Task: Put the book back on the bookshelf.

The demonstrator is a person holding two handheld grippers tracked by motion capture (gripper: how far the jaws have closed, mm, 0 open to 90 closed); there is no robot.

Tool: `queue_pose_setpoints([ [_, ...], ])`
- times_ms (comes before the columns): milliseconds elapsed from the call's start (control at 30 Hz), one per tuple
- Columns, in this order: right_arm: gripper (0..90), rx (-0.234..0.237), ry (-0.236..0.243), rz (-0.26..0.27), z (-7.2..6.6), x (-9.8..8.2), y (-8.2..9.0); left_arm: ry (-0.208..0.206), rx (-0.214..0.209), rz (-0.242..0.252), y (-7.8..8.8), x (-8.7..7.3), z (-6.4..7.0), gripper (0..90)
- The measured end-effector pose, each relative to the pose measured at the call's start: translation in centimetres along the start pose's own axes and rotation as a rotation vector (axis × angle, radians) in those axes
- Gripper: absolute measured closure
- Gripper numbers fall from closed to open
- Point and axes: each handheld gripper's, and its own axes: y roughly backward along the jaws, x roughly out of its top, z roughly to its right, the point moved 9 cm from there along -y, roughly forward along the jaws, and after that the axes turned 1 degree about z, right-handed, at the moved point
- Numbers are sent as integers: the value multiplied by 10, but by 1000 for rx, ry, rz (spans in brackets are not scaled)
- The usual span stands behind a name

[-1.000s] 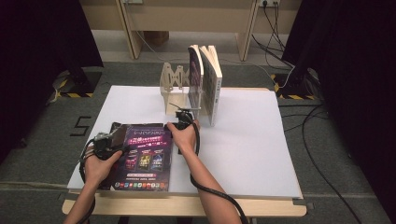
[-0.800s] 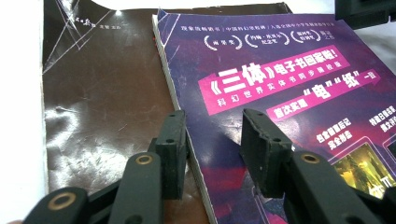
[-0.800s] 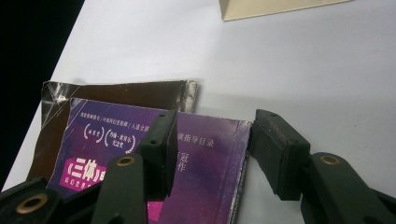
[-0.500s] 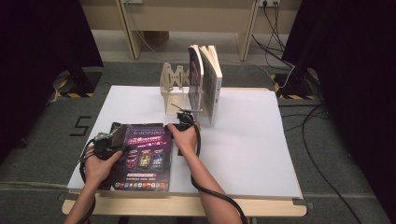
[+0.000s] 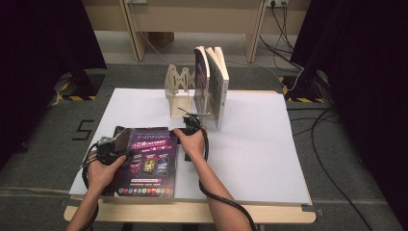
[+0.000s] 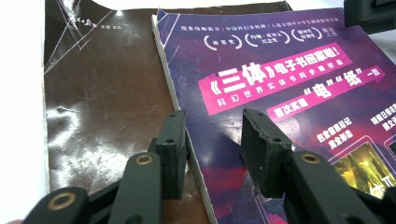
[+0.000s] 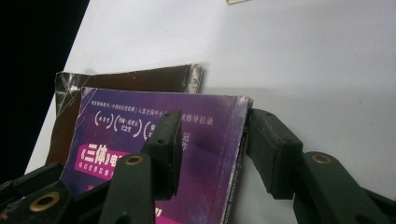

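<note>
Purple book (image 5: 150,161) lying flat at the white table (image 5: 260,159)'s near-left, long axis running from the person toward the wooden rack (image 5: 180,91), title end pointing away; left gripper (image 6: 210,154) spread astride its left edge over the unfolded brown flap (image 6: 102,107); right gripper (image 7: 212,149) straddling the far right corner, jaws just closing, not yet pinching; bare tabletop to the right.

White table (image 5: 260,149) bears purple book (image 5: 149,161) and wooden rack (image 5: 180,91).

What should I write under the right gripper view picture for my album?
The right gripper straddles the far corner of a purple book lying on a brown book, jaws closing in.
</note>
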Motion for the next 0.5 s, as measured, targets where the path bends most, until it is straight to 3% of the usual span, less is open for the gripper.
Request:
queue_pose_setpoints([
  [33, 593, 5, -1, -3, 0, 0, 0, 0, 0, 1, 0, 0, 0, 609],
  [67, 603, 50, -23, -35, -4, -3, 0, -1, -2, 1, 0, 0, 0, 610],
  [100, 604, 123, -60, -70, -11, -8, -2, 1, -4, 2, 0, 0, 0, 611],
  [133, 593, 130, -54, -82, -15, -11, -3, 3, -6, 2, 0, 0, 0, 611],
  [200, 565, 54, 36, -66, -17, -13, -6, 3, -3, 3, 0, 0, -1, 611],
  [267, 563, 40, 53, -64, -17, -12, -6, 4, -1, 5, 0, 0, -1, 611],
  [333, 570, 44, 36, -79, -17, -12, -5, 1, -5, 4, 0, 0, 0, 611],
  [500, 611, -2, 82, -64, -14, -9, 3, 4, -7, 3, 0, 0, -1, 611],
])
